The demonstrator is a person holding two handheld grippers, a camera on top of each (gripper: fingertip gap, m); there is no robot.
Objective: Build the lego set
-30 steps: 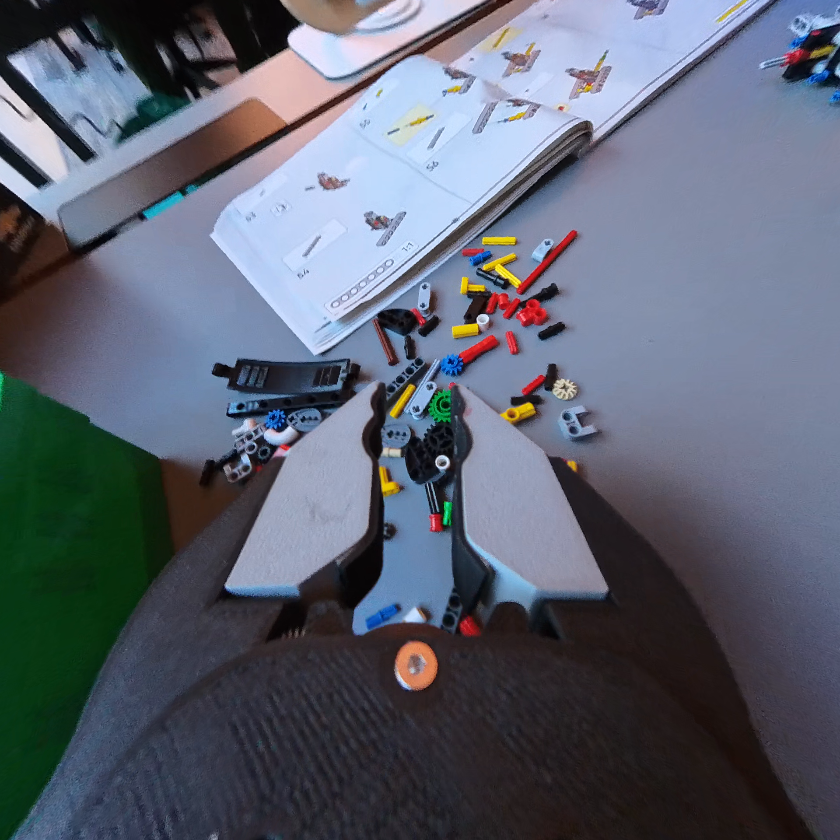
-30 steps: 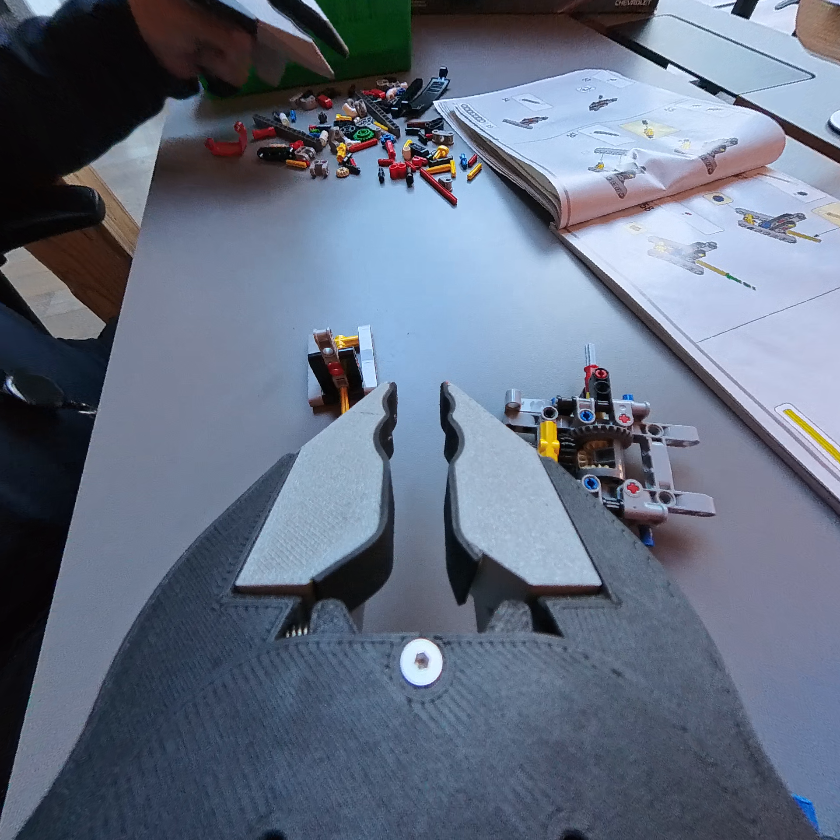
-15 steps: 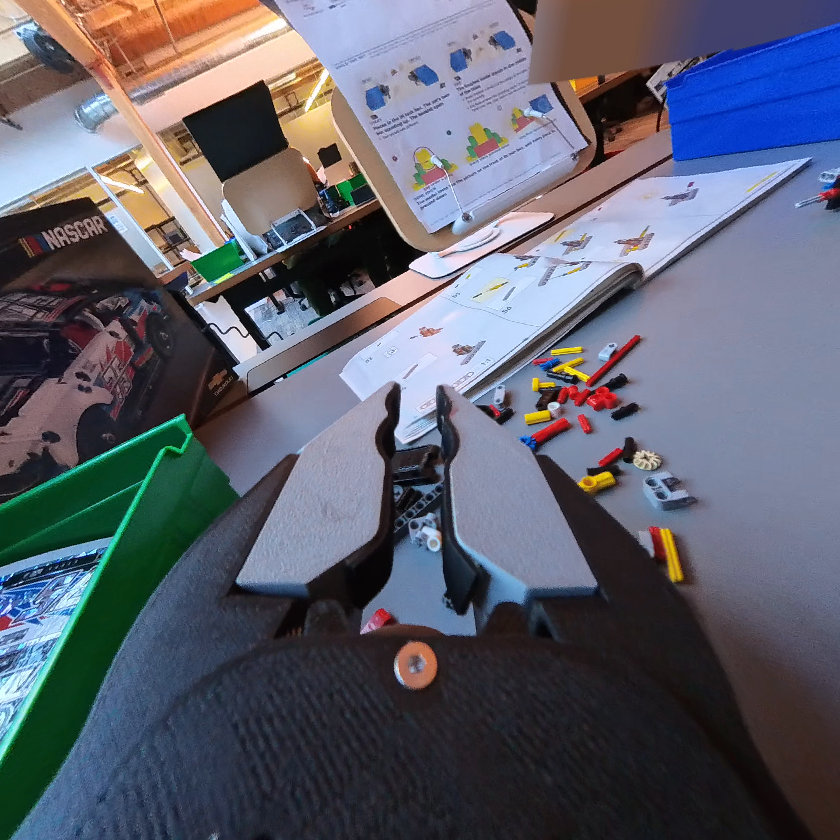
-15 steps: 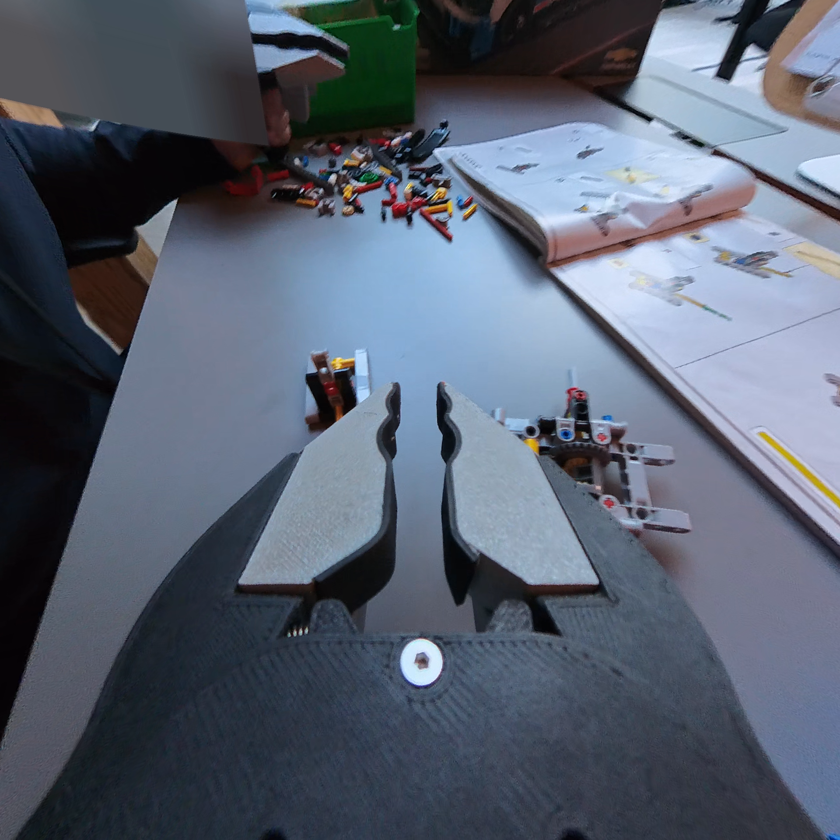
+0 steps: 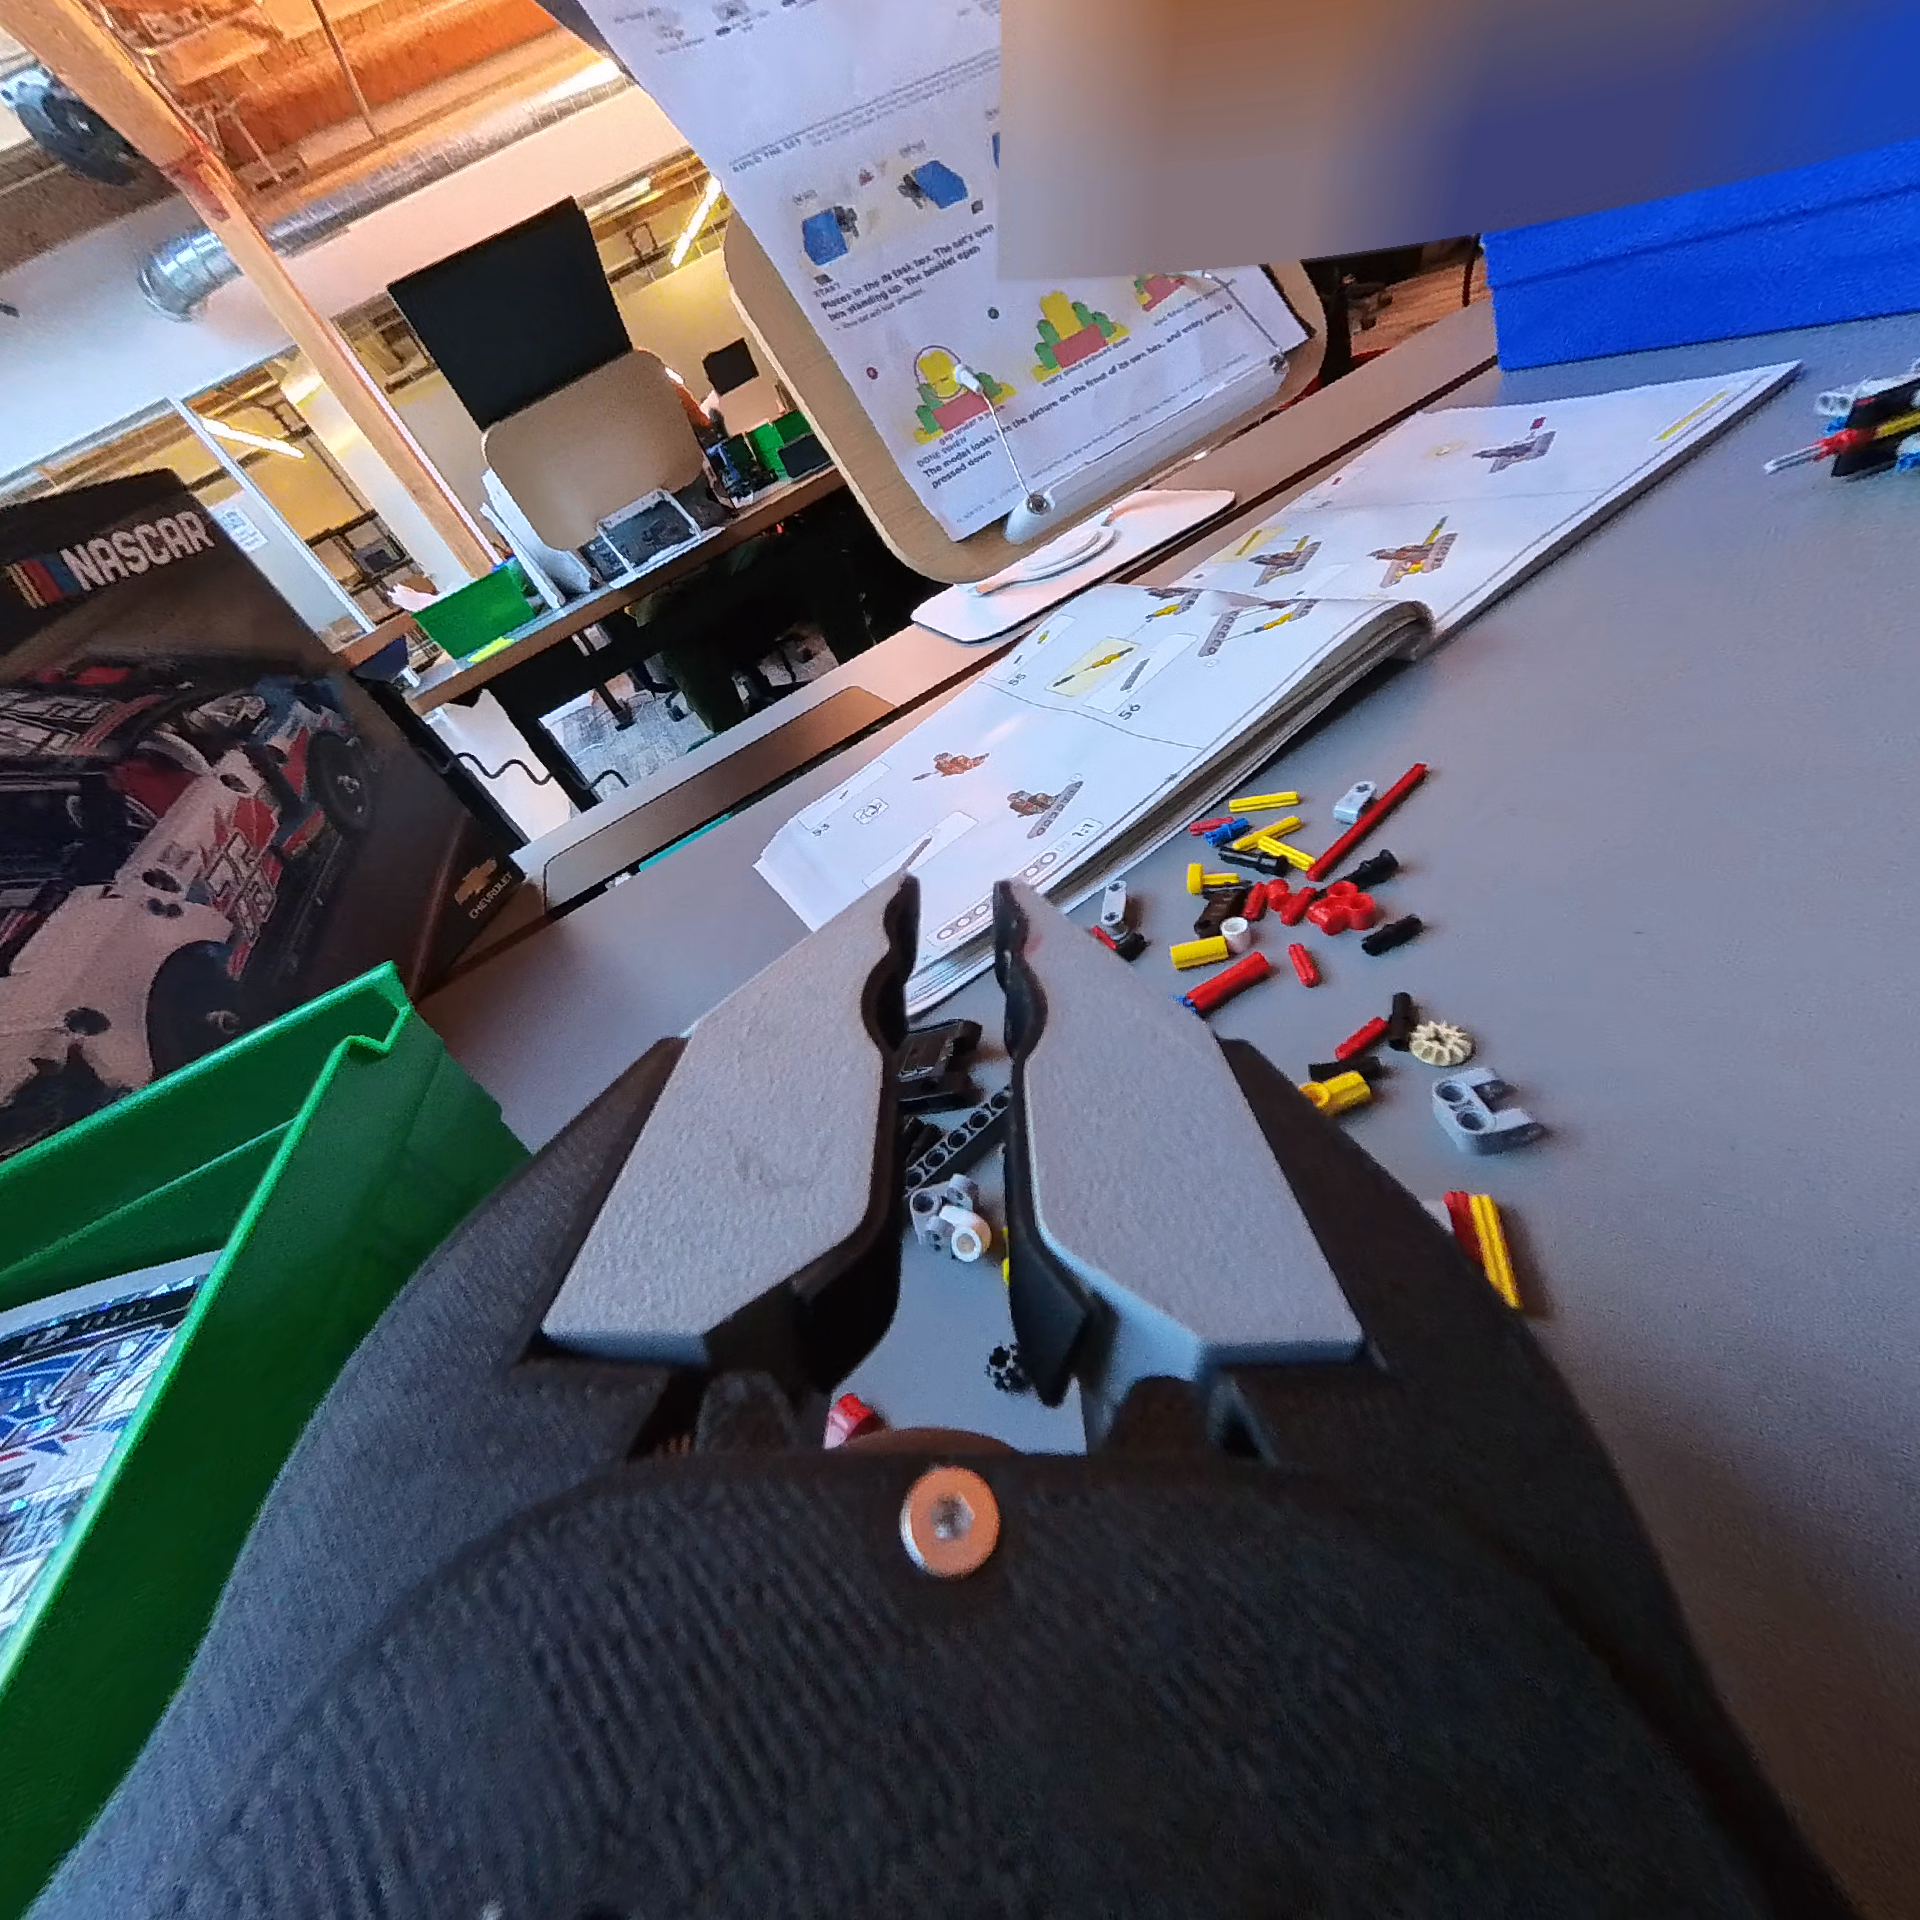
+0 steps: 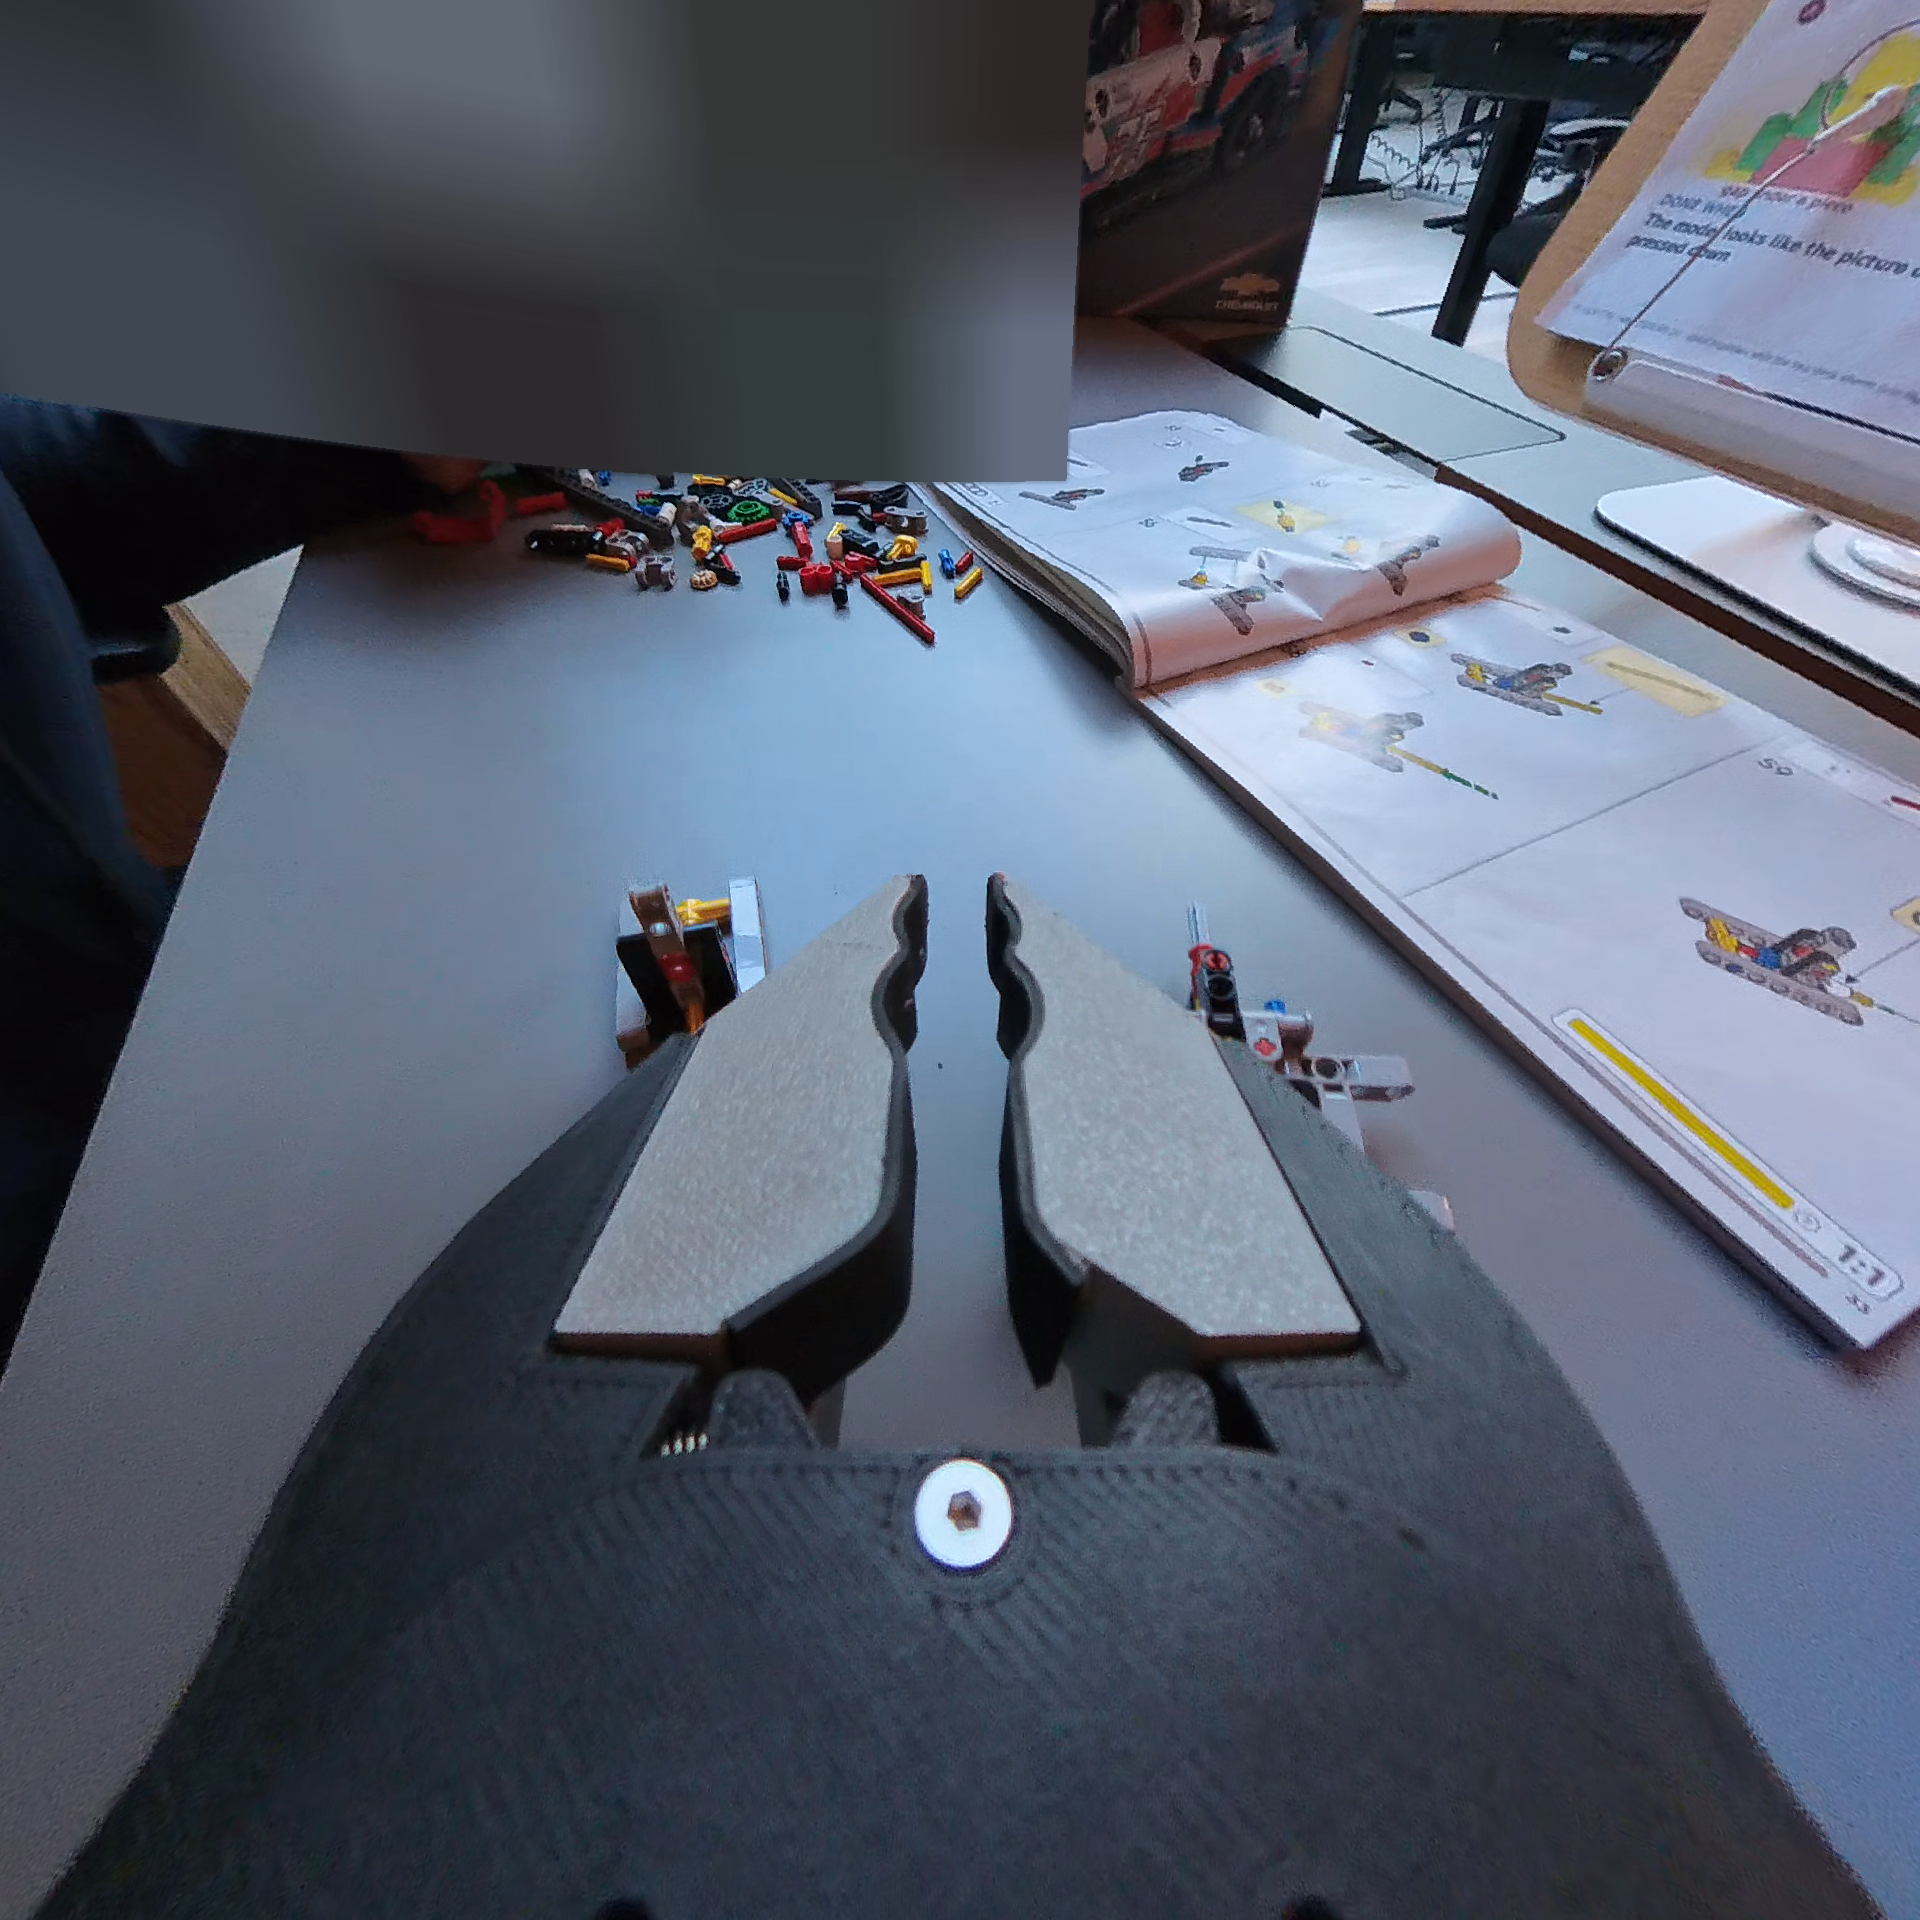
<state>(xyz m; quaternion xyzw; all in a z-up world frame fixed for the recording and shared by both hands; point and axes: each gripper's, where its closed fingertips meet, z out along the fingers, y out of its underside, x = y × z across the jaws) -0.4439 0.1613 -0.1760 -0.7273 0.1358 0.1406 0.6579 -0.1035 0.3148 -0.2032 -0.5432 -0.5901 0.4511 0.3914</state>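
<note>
Two narrow-gapped, bare grippers, left gripper (image 5: 951, 904) over loose bricks (image 5: 1288, 914), right gripper (image 6: 956, 899) above clear tabletop (image 6: 644, 748).

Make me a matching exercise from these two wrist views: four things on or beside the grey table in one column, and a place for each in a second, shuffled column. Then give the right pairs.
Things
1. green bin
2. open instruction booklet
3. blue box
4. small black and brown assembly

Places
A. just left of the right tongs' tips
B. beyond the scattered pieces, lying flat
C. at the left edge of the left wrist view, beside the left tongs
D. far right corner of the left wrist view, behind the booklet

Pairs: 1-C, 2-B, 3-D, 4-A
</note>
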